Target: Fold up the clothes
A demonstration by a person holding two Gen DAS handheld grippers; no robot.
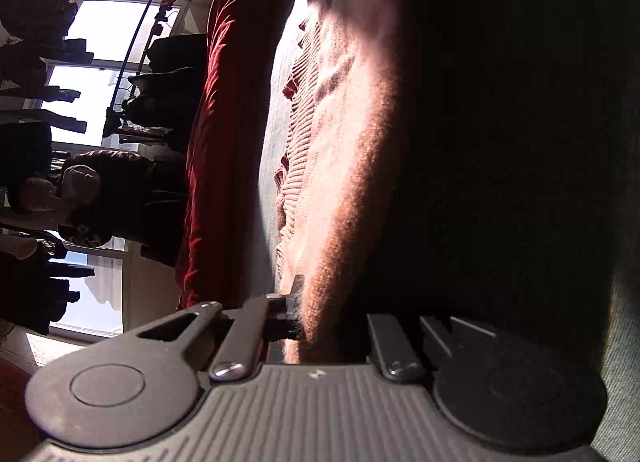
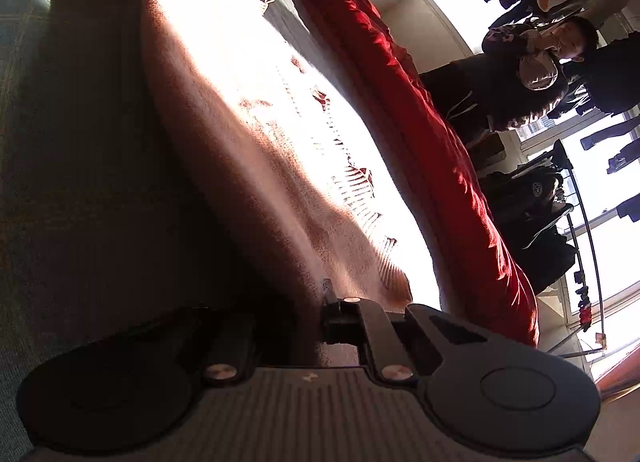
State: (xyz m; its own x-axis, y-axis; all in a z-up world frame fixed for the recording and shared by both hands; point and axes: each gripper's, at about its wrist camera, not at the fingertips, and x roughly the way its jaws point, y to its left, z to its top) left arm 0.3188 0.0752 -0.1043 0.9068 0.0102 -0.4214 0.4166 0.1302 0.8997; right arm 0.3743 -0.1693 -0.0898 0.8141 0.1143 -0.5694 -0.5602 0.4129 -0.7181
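The pink sweater (image 1: 340,166) lies spread on the grey bed (image 2: 72,142), soft, fuzzy and light, likely to sag and stretch. Both the left gripper (image 1: 304,314) and right gripper (image 2: 320,302) are clamped on its near edge. A red blanket (image 2: 440,150) bounds the far side; the grey cover nearer looks free for folding.

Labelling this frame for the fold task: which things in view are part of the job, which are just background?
Job:
- pink knit sweater, pinched at its edge
- left tool
- right tool
- grey surface it lies on

Background:
- red blanket
- bystander
- dark clothes hanging at the window
- backpack
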